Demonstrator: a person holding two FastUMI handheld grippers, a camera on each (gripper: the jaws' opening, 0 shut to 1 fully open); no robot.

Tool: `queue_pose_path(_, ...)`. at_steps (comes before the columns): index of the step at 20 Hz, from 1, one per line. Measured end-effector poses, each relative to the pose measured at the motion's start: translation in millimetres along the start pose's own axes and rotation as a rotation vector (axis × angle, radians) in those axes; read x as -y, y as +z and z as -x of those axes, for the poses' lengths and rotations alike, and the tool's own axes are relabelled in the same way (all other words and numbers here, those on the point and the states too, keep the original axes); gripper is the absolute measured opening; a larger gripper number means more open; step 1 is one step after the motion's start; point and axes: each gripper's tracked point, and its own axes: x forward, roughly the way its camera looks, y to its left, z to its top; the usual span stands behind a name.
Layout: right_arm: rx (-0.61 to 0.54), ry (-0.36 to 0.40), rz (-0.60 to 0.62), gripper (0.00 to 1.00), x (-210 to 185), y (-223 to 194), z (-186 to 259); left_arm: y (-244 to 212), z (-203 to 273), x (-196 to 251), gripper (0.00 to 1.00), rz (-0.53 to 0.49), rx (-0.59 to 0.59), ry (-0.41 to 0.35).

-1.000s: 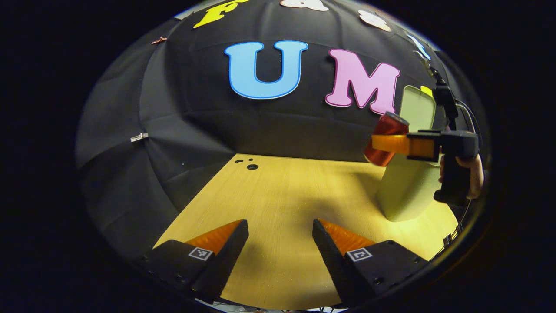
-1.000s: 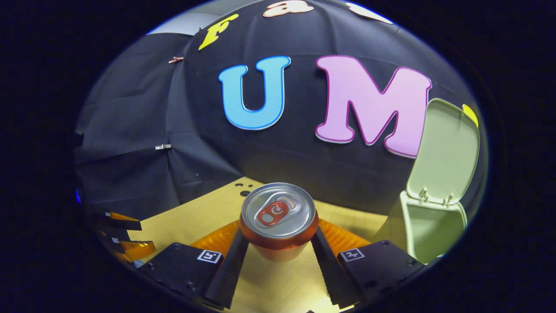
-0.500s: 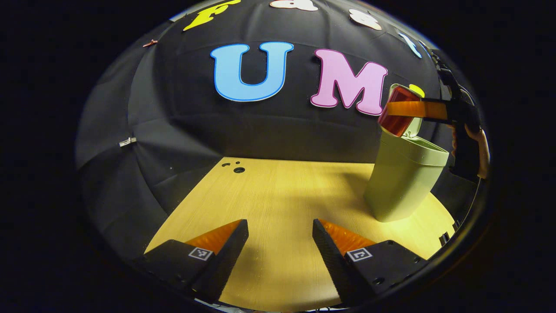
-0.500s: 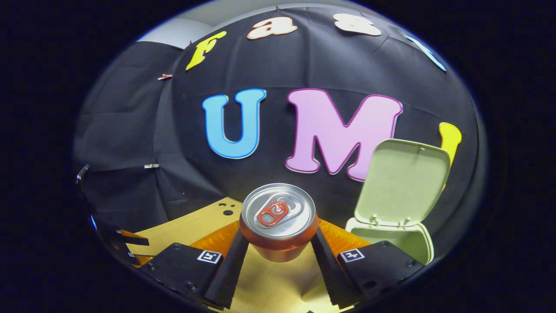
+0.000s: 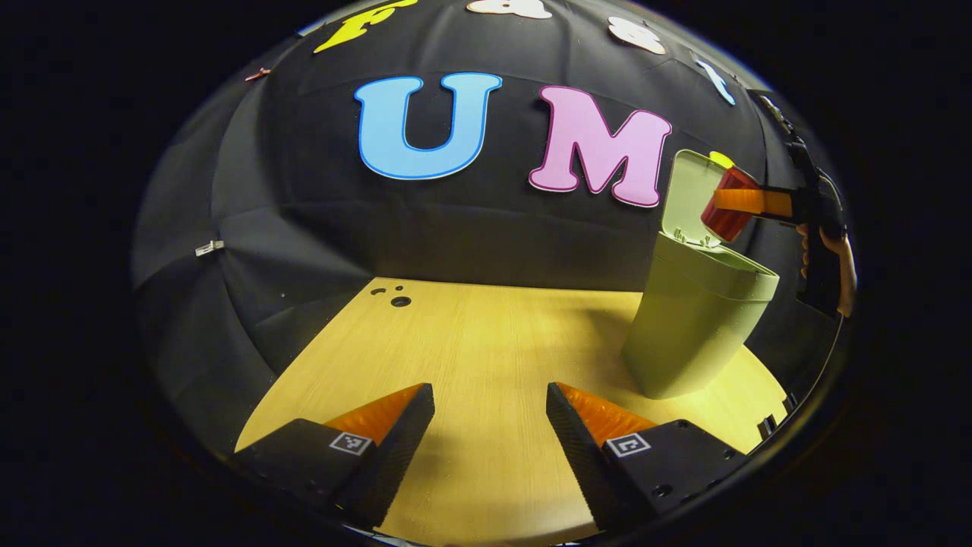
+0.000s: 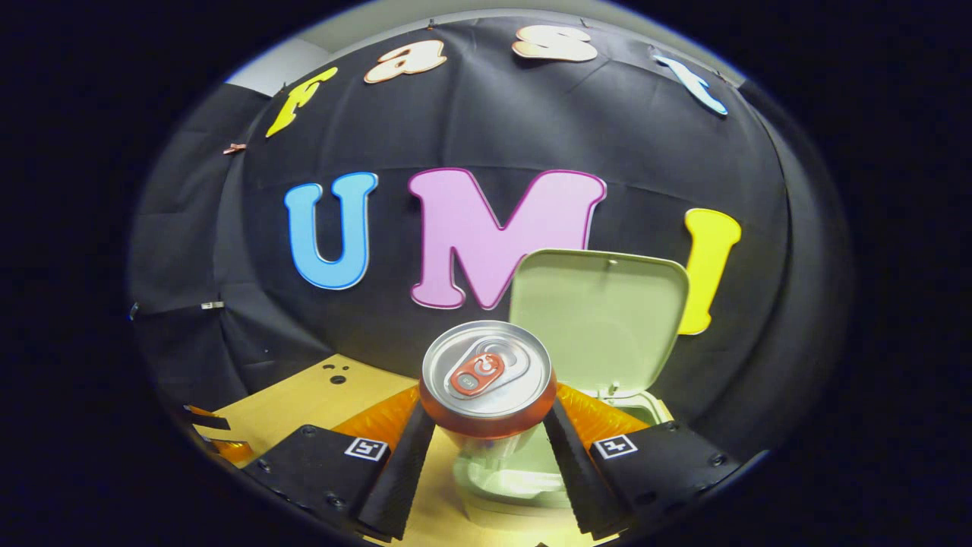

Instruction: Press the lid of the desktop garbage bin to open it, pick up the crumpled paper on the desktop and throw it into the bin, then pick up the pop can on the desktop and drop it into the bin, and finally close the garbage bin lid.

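Observation:
A red pop can (image 6: 486, 380) with a silver top sits between the fingers of my right gripper (image 6: 486, 433), which is shut on it. Below the can lies the open mouth of the pale green bin (image 6: 516, 479), with its lid (image 6: 600, 311) standing upright behind. In the left gripper view the bin (image 5: 695, 319) stands at the table's right side, and the can (image 5: 727, 213) hangs above its opening, held by the right gripper (image 5: 740, 201). My left gripper (image 5: 490, 414) hovers open over the wooden table (image 5: 486, 342) with nothing between its fingers. Crumpled paper cannot be made out.
The wooden table (image 6: 304, 395) has small holes (image 5: 400, 301) near its far left corner. Black cloth walls close in behind and to the left. A hand (image 5: 831, 258) holds the right gripper's handle at the far right.
My right gripper carried the can up and rightward, from beside the bin to over its open mouth. The left gripper drifted slightly and stayed open.

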Motion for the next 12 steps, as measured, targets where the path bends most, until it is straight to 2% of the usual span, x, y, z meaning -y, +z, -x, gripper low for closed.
queue_pose_path(5, -0.036, -0.063, 0.002, 0.83, 34.0, -17.8, -3.1, 1.3, -6.7, 11.9, 0.96, 0.0, -0.002, -0.013)
queue_pose_path(12, -0.091, -0.08, -0.01, 0.83, 46.4, -43.8, -13.2, -2.1, -7.3, 18.0, 0.96, -0.013, -0.023, -0.011)
